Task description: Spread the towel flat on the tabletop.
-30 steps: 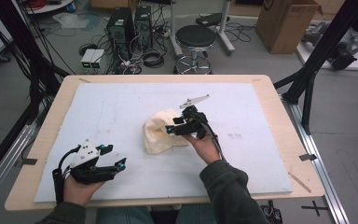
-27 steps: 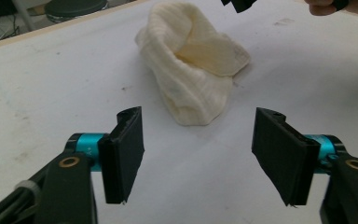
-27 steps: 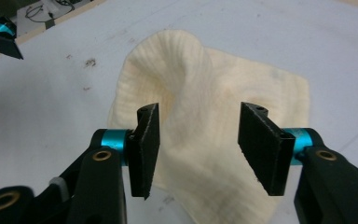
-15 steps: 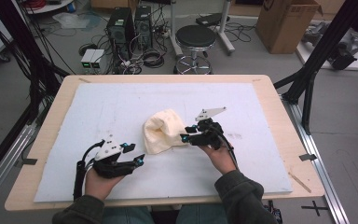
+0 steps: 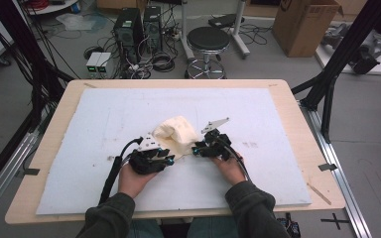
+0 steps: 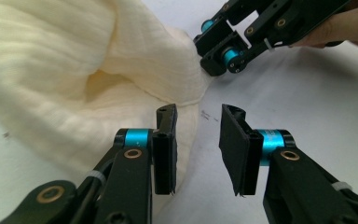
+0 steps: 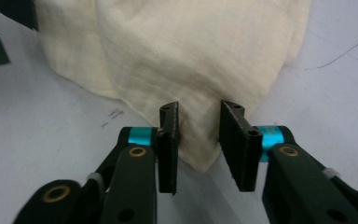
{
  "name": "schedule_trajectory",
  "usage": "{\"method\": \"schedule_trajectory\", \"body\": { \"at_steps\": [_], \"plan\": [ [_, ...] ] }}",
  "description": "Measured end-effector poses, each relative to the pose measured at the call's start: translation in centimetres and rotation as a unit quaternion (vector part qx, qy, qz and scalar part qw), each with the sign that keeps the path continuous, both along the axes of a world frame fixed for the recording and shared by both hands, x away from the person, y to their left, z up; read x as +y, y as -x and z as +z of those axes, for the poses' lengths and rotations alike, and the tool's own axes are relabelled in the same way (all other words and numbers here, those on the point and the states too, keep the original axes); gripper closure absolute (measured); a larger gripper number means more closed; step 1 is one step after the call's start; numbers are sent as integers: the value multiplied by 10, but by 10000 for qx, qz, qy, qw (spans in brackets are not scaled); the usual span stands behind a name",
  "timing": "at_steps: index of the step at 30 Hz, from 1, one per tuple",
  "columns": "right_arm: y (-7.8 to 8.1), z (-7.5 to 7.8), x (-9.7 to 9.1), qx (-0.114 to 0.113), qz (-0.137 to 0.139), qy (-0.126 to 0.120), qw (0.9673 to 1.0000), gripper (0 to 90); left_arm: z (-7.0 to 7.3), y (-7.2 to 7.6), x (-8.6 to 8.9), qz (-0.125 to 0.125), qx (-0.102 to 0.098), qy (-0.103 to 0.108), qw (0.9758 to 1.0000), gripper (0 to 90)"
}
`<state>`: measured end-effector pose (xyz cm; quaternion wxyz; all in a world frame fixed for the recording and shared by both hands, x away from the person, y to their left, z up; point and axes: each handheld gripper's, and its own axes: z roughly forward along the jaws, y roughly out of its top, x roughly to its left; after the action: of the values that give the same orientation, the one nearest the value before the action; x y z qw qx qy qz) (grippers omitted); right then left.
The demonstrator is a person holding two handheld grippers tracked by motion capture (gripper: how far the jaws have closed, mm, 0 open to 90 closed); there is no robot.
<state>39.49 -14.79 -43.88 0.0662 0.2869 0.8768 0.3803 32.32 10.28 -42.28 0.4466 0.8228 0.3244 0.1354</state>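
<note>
Item 1, cream cloth (image 5: pixel 177 135): I log it lying crumpled in a loose heap on the white mat (image 5: pixel 278 124), near the middle of the table (image 5: pixel 297 99) and toward the person's side. Its folds stand up in a soft mound; a lower hem trails toward both tools.

Item 2, left gripper (image 5: pixel 168 160): I see it held low over the mat in the left hand (image 5: pixel 135 178), forearm coming in from the bottom edge, sleeve dark green. The tool lies nearly level and points across toward the cloth's near-left edge. In the left gripper view its jaws have just been closing and stand part spread (image 6: pixel 198 149); the cloth's hem lies beside and under the left-hand jaw, and the gap between the pads shows mostly bare mat. The pads do not press the fabric.

Item 3, right gripper (image 5: pixel 196 148): I note it in the right hand (image 5: pixel 230 168), wrist low, tool angled inward toward the cloth's near-right corner, grey plate on top. Its jaws have likewise just been closing. In the right gripper view (image 7: pixel 198 149) a tapering corner of the cloth hangs down between the two pads; a gap remains on either side, so I record no pinch yet.

Item 4, relation: both tools sit close together at the cloth's near edge, tips facing one another.
</note>
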Motion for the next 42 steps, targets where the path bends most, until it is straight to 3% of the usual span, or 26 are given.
{"method": "schedule_trajectory", "body": {
  "at_steps": [8,16,18,20,22,26,32,41,42],
  "plan": [
    [1,0,0,-130,6,142,9998,797,-18,-16,-16,59,370,-387,9985,652],
    [-1,1,-4,-4,-9,21,10000,846,-20,-17,-17,180,91,-659,9976,857],
    [-1,2,-6,6,-34,-20,10000,846,-20,-18,-16,166,75,-630,9978,871],
    [-1,3,-7,-12,-34,-54,10000,847,-19,-18,-15,129,76,-654,9977,873],
    [0,10,-15,-30,-69,-275,9996,847,-16,-16,-12,37,47,-695,9976,874],
    [6,20,-28,-145,-81,-370,9992,848,-5,-7,-2,-142,-102,-584,9981,875],
    [14,27,-41,-257,-78,-313,9991,848,5,5,15,-299,-316,-656,9969,875],
    [38,44,-58,-468,13,-282,9985,851,26,31,44,-529,-686,-435,9953,875],
    [46,48,-60,-544,48,-172,9984,851,28,35,49,-516,-716,-419,9952,875]
  ]
}}
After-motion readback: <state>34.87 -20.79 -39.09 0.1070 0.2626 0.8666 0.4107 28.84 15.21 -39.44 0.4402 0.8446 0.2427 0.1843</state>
